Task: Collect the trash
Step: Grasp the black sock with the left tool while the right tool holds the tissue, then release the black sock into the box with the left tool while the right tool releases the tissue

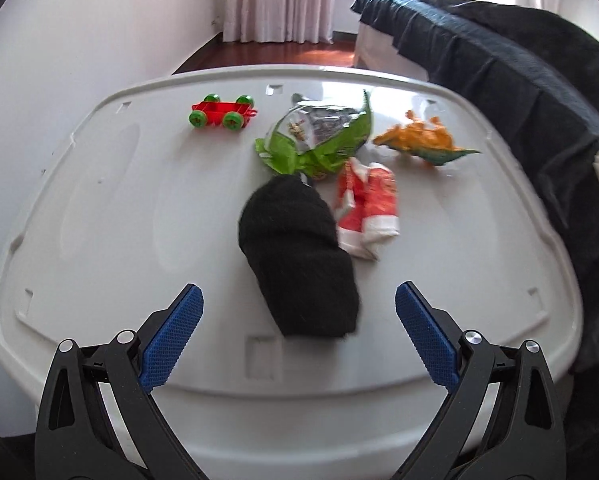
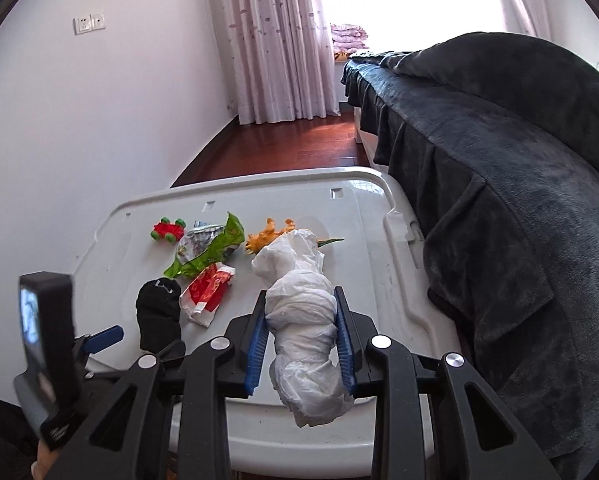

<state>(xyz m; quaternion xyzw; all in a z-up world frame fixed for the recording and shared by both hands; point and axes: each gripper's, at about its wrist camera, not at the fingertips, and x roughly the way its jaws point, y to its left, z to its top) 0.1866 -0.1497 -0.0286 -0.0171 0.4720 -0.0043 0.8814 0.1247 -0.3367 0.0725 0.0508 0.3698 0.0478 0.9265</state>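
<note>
A white plastic lid [image 1: 99, 208] serves as the table top. On it lie a crumpled green snack wrapper [image 1: 319, 136], a red and white wrapper [image 1: 367, 208] and a black sock [image 1: 299, 260]. My left gripper [image 1: 297, 312] is open, its blue pads either side of the sock's near end, above the lid. My right gripper [image 2: 301, 312] is shut on a white plastic bag [image 2: 303, 320], held above the lid. The same green wrapper [image 2: 211, 248], red wrapper [image 2: 207, 288] and sock [image 2: 157, 312] show in the right wrist view.
A red toy cart with green wheels [image 1: 221, 114] and an orange toy dinosaur [image 1: 423, 140] lie at the far side of the lid. A bed with a dark blanket [image 1: 519, 100] stands close on the right. A wall runs along the left. Curtains [image 2: 275, 40] hang behind.
</note>
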